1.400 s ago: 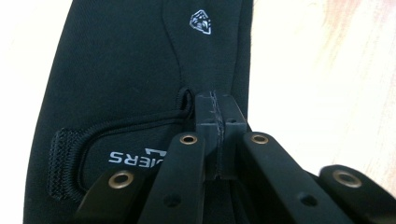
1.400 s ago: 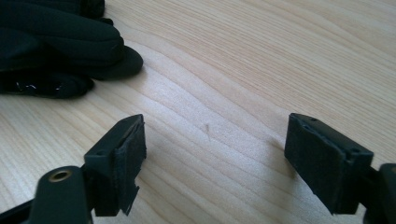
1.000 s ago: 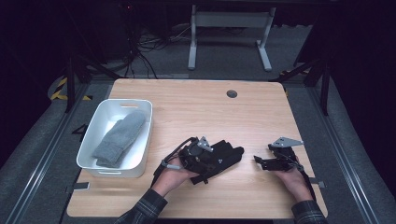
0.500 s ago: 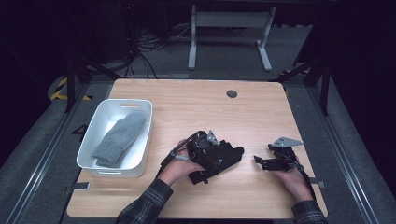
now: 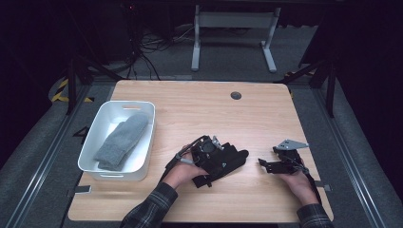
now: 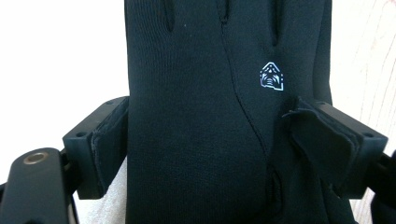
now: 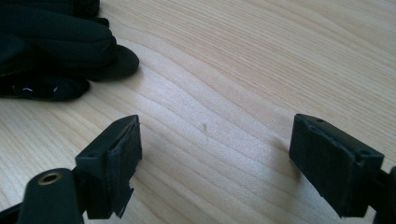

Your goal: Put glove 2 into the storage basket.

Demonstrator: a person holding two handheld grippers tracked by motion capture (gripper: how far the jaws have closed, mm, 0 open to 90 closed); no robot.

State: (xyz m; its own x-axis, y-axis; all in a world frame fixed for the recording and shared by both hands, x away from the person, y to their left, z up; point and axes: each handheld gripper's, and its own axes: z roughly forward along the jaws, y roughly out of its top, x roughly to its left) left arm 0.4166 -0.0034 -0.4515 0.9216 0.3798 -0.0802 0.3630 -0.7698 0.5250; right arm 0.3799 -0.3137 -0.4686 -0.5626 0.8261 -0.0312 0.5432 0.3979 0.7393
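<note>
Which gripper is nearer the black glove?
Left. The left gripper has the black glove between its open fingers; the right gripper sits apart on bare table, to the glove's right.

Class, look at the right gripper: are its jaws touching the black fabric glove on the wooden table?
Apart. The right gripper view shows the right gripper open over bare wood, with the black fabric glove lying well beyond its jaws across a clear strip of wooden table.

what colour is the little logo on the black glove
Pale blue-white, on the black glove; the logo shows best in the left gripper view.
</note>
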